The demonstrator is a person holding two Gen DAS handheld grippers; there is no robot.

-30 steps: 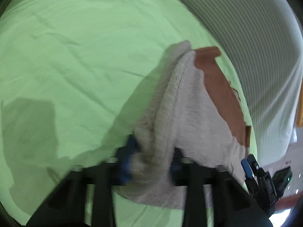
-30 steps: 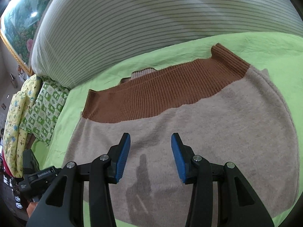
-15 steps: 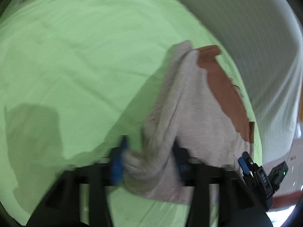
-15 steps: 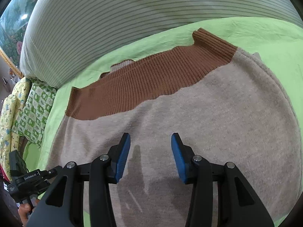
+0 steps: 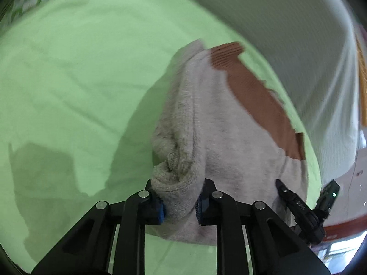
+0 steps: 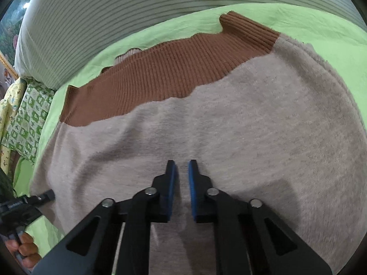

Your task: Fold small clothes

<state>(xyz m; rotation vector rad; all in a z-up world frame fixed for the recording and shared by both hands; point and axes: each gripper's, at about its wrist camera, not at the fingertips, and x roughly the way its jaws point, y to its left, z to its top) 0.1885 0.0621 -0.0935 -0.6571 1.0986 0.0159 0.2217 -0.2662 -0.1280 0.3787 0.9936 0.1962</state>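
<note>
Garment: beige sweater [image 6: 252, 123] with brown ribbed band [image 6: 160, 78], spread flat on the green sheet [image 5: 68, 80], near the striped bolster [image 6: 137, 6].
Left gripper [image 5: 179, 206]: jaws have just been closing; now clenched on a bunched sweater edge, judged ready to carry it over for a fold.
Right gripper [image 6: 182, 190]: jaws have just been closing; pads nearly together, nothing visibly pinched; tips low over the sweater's middle, apparently to pin it.
Writing: small print on the other gripper's body, unreadable.
</note>
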